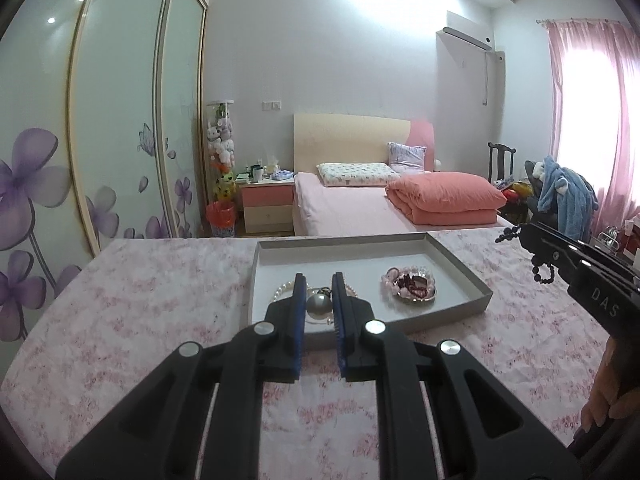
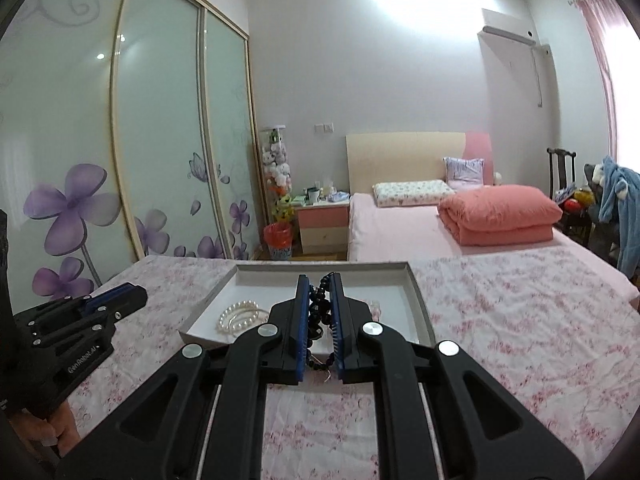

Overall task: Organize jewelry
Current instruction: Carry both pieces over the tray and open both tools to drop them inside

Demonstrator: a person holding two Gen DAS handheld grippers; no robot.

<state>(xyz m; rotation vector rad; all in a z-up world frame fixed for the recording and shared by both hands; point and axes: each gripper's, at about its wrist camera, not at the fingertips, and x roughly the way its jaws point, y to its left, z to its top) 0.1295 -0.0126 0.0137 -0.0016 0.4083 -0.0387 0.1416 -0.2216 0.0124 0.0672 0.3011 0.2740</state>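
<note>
Right now the right gripper (image 2: 319, 312), frame centre, is clamped on a black beaded bracelet (image 2: 318, 312), held over the shallow grey cardboard tray (image 2: 418, 300), likely for dropping in. Left gripper (image 1: 319, 300) hovers apart, empty, above the white pearl strand (image 1: 282, 291); pink bead bracelet (image 1: 408, 284) lies centre-right.

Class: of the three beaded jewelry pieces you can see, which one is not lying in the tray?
The black bead strand: it hangs clamped in the right gripper above the tray, while the white pearl bracelet and pink bead bracelet lie inside.
</note>
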